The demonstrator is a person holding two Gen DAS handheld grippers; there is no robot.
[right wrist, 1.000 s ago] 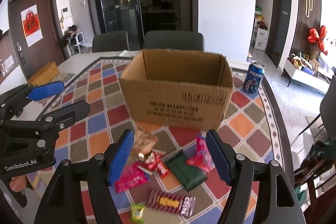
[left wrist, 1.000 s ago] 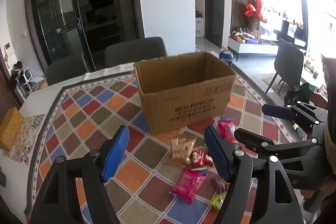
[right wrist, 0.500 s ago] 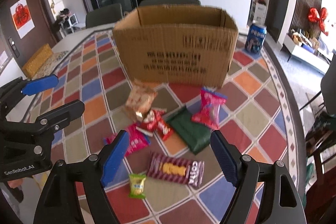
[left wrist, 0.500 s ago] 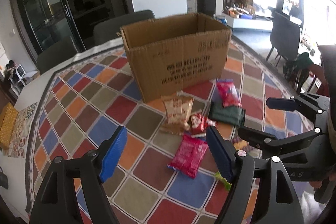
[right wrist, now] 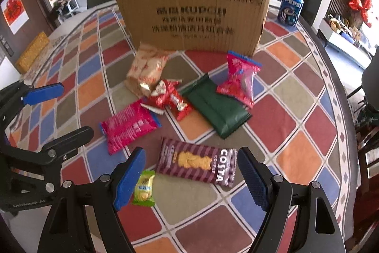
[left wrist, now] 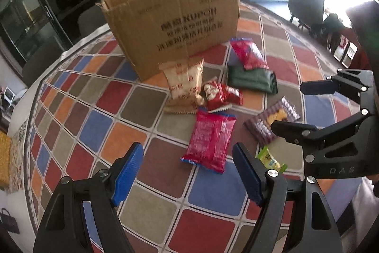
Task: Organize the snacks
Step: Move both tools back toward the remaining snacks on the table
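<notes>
Brown corrugated cardboard box (right wrist: pixel 193 7) with black printing stands open-topped on the table with the chequered multicolour cloth (right wrist: pixel 296 96); its inside is out of view from this low angle, so its contents cannot be told. A blue Pepsi can (right wrist: pixel 290 7) stands just beside its right corner. All the snacks lie on the cloth in front of the box: a crinkled beige paper-like packet (right wrist: pixel 145 70) touching the box foot, small glossy red wrappers (right wrist: pixel 167 97), a flat dark green pouch (right wrist: pixel 216 107) with a puffed red-and-blue bag (right wrist: pixel 240 78) resting on its edge, a flat magenta packet (left wrist: pixel 209 140), a maroon striped Costa biscuit pack (right wrist: pixel 197 161) and a tiny lime-green sweet (right wrist: pixel 143 187).

Compared with a second ago, both cameras sit lower and nearer — the box rim now hides its interior and the snacks loom larger. The left gripper (left wrist: pixel 187 173) hangs spread wide and empty just short of the magenta packet; the right gripper (right wrist: pixel 190 178) gapes too, its blue ribbed pads (right wrist: pixel 129 178) flanking the Costa pack and the sweet without touching — nothing grasped.
</notes>
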